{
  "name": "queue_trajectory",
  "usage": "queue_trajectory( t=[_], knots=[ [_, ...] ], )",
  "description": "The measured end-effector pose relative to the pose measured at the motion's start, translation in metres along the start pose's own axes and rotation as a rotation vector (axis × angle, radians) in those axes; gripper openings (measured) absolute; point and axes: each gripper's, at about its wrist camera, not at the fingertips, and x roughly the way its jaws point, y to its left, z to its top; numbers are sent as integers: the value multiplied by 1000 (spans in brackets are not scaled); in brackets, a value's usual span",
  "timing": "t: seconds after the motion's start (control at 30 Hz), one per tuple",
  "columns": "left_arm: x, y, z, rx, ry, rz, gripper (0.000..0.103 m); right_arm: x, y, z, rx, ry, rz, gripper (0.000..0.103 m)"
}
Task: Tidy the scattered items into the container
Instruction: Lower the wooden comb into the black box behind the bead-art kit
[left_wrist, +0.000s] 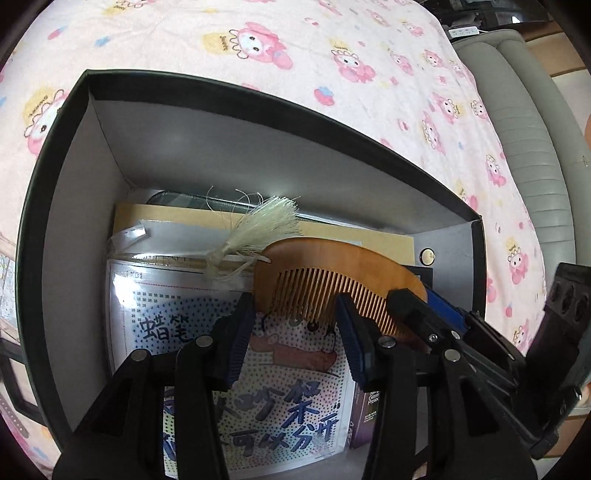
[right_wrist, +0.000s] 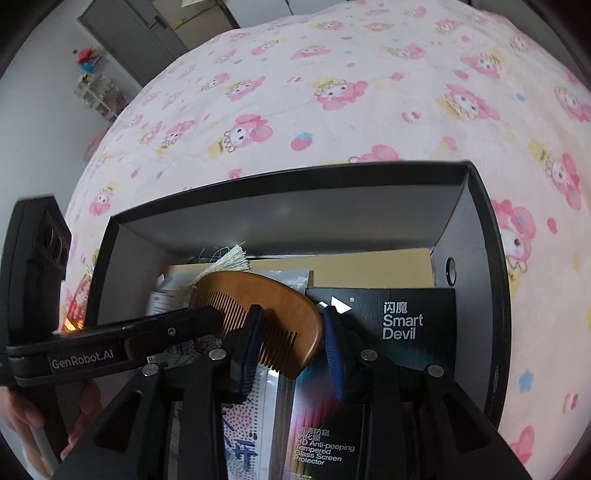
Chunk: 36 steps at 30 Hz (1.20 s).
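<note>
A wooden comb (left_wrist: 332, 280) with a pale tassel (left_wrist: 266, 225) lies inside the open black box (left_wrist: 55, 184), on top of flat packets. My right gripper (left_wrist: 413, 299) reaches in from the right with its fingers around the comb's right end; in its own view (right_wrist: 291, 332) the jaws straddle the comb (right_wrist: 258, 299), whether they press it is unclear. My left gripper (left_wrist: 295, 325) is open and empty, just in front of the comb's teeth. It shows in the right wrist view (right_wrist: 199, 321) from the left.
The box (right_wrist: 480, 221) sits on a pink cartoon-print blanket (right_wrist: 332, 92). Inside lie a bead-art packet (left_wrist: 221, 350), a black "Smart Devil" screen protector box (right_wrist: 399, 321) and a brown envelope (left_wrist: 166, 218). A grey padded bed edge (left_wrist: 532, 147) is at right.
</note>
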Motion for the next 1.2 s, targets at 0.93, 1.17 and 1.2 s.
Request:
queue_trajectory(
  t=[0.93, 1.17, 1.2],
  knots=[
    [20, -46, -8, 243, -11, 268, 44, 6, -12, -5, -18, 75, -50, 29],
    [18, -41, 13, 149, -62, 214, 44, -8, -28, 9, 49, -21, -13, 29],
    [12, -41, 11, 133, -78, 188, 44, -14, -30, 9, 60, -35, 3, 29]
  ],
)
